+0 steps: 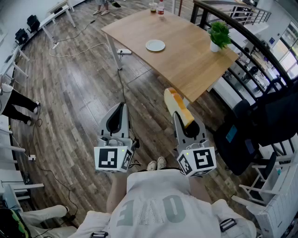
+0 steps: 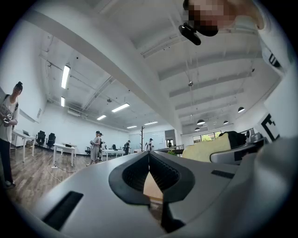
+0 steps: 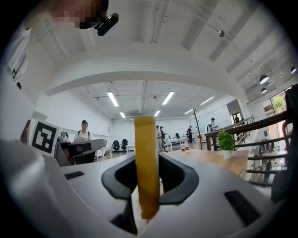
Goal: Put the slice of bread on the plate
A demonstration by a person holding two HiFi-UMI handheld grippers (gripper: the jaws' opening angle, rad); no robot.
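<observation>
Short of the wooden table (image 1: 186, 56), right tongs (image 1: 182, 120) pinch a flat yellow-crusted bread slice (image 1: 174, 103); left tongs (image 1: 119, 113) pressed together.

A light wooden table (image 1: 186, 60) stands on the dark plank floor (image 1: 70, 102). On it are a small white plate (image 1: 155, 45) near the middle, a potted plant (image 1: 219, 37) at the right edge, and a bottle (image 1: 161, 8) just beside a cup (image 1: 153, 7) at the far end

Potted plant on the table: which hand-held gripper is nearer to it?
Right. The right hand-held gripper, holding the slice of bread, is by the table edge, the potted plant ahead to its right. The left hand-held gripper is over the floor, farther left.
</observation>
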